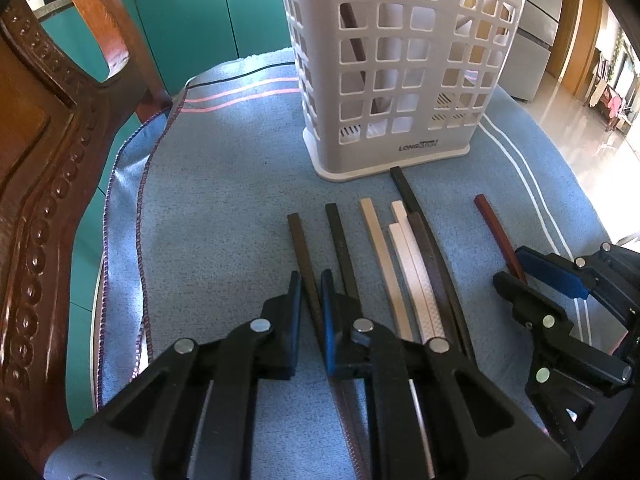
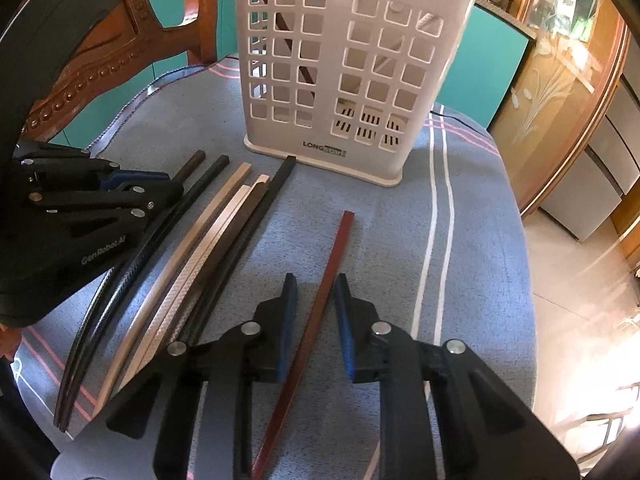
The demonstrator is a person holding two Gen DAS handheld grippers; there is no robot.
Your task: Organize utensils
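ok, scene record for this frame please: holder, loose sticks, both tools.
holder: white slotted caddy upright on blue cloth, one reddish-brown stick already inside
loose sticks: dark and white chopsticks lying in a row
left tool: open, straddling leftmost dark chopstick
right tool: open, astride red chopstick, not clamped

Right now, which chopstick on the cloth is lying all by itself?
The reddish-brown chopstick. It lies apart on the blue cloth, between the open right gripper fingers, while the black and white ones crowd together beside it.
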